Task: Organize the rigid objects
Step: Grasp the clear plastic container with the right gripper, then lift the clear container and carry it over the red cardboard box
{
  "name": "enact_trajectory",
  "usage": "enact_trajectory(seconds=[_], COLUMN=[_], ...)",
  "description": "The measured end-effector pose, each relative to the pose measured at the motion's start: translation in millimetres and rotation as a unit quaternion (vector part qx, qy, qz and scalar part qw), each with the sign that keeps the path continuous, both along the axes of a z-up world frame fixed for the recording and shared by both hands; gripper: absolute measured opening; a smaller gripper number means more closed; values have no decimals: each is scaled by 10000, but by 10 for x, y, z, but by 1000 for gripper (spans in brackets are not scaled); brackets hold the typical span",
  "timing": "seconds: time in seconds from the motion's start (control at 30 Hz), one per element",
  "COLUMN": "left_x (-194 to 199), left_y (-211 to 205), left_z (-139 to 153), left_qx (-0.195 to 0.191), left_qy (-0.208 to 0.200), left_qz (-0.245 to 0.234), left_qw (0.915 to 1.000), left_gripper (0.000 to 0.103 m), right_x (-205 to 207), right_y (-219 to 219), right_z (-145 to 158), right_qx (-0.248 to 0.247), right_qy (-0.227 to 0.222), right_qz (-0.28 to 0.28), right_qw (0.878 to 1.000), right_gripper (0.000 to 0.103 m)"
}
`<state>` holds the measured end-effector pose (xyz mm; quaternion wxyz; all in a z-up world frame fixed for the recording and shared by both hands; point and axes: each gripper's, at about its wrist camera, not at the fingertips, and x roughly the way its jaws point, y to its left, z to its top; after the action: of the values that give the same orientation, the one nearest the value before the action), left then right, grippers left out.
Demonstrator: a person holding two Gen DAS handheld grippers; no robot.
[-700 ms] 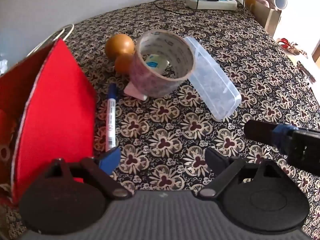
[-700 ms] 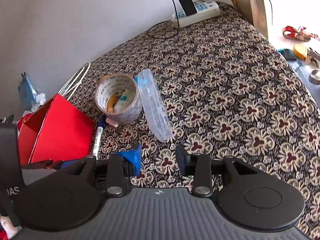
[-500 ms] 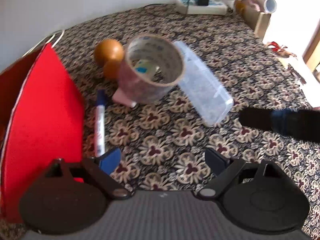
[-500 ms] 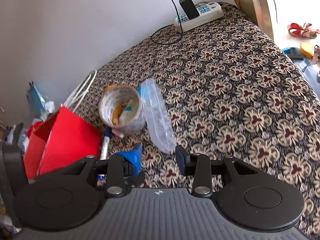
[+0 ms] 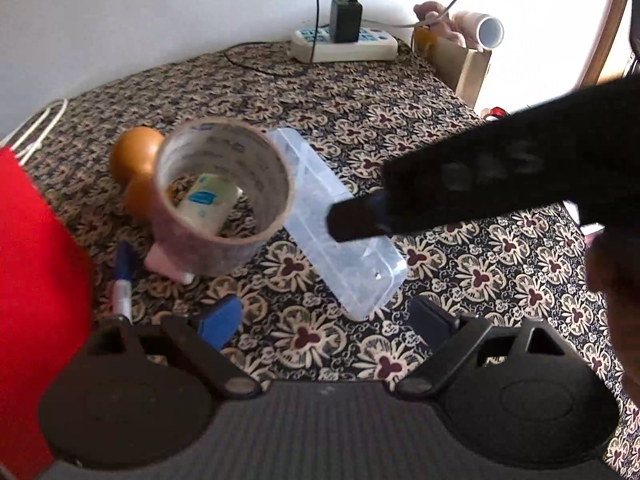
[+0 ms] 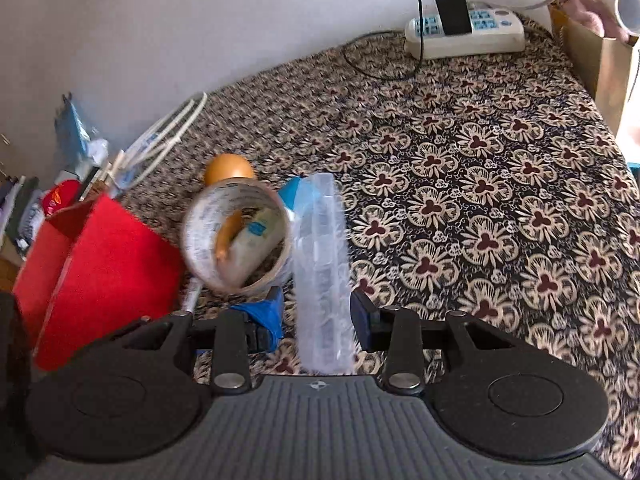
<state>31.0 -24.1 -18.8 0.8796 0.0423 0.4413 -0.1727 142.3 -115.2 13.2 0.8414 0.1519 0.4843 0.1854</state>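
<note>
Tape roll is my landmark: it stands on the patterned desk with a small white bottle lying inside its ring. Touching the roll on its right lies the clear plastic box, long and narrow, and my right gripper has its two fingers spread wide on either side of the box's near end, not yet pressing it as far as I can see. My left gripper hovers in front of the roll, released and holding nothing, its fingers well apart above the cloth. Behind the roll on its left sit two orange balls, touching it. A blue-capped marker lies in front of the roll to the left, next to something pink tucked under the roll's edge. Further left of the roll stands a red paper bag with white handles. Far behind the roll, at the wall, lies a white power strip with a black charger plugged in.
</note>
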Motion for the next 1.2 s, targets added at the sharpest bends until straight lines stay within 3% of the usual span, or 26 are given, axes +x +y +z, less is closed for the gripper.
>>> enact_trajectory(seconds=[0.07, 0.3, 0.53, 0.9, 1.2], left_x=[30, 265, 441, 638, 319], left_y=[4, 43, 22, -267, -404], left_z=[-31, -143, -190, -243, -228], left_qx=[-133, -56, -147, 78, 489], left_qy=[80, 227, 438, 614, 593], left_qz=[-48, -20, -55, -446, -670], left_qw=[9999, 9997, 9989, 9971, 9948], left_gripper=[91, 91, 91, 91, 89], right_x=[101, 309, 242, -86, -385], right_y=[1, -50, -282, -488, -734], right_z=[-58, -220, -292, -320, -363], right_qx=[78, 569, 1126, 1541, 1837], right_qy=[110, 479, 1006, 1018, 984], right_qz=[41, -175, -484, -622, -812], right_qw=[9999, 9971, 9874, 9808, 9747], right_gripper=[20, 20, 11, 9, 9])
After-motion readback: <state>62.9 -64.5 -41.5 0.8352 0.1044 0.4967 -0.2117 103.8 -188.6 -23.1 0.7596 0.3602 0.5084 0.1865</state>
